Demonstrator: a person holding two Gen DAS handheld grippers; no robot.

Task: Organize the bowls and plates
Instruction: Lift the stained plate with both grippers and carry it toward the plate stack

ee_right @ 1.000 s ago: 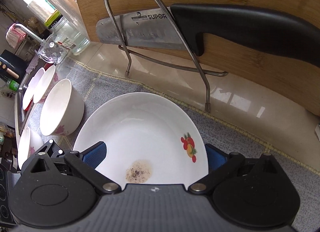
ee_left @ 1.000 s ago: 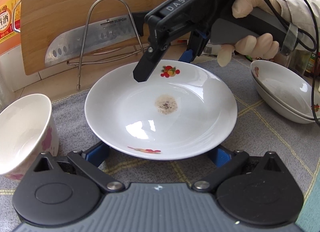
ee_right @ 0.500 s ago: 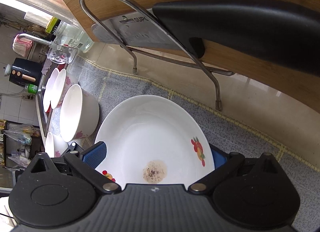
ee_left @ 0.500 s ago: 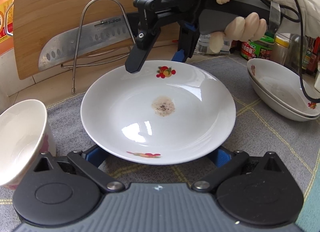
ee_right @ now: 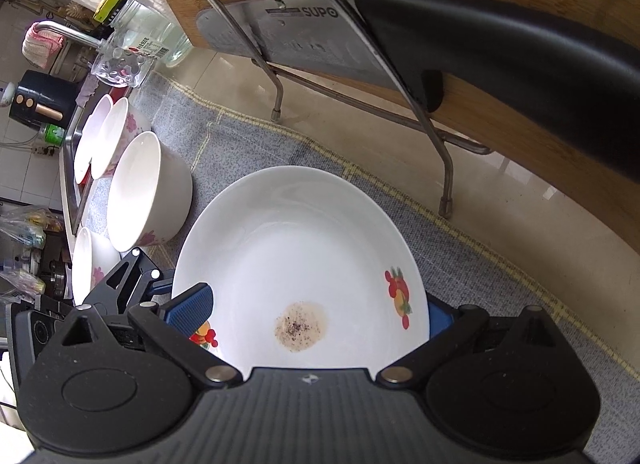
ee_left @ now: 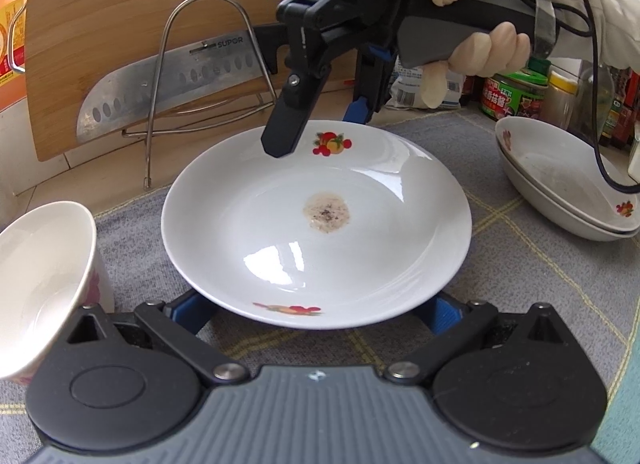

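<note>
Plate (ee_left: 316, 224) between bowl (ee_left: 44, 284), stacked dishes (ee_left: 568, 184).

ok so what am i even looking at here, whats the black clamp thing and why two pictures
Each picture comes from a camera riding on a hand-held two-finger gripper; no robot. One view looks from the left gripper, open around the near rim of a stained white plate on a grey mat. Opposite, a gloved hand holds the right gripper, open over the far rim. The other view looks down from it. Nearby: a bowl, stacked plates, and a cleaver in a wire rack.
</note>
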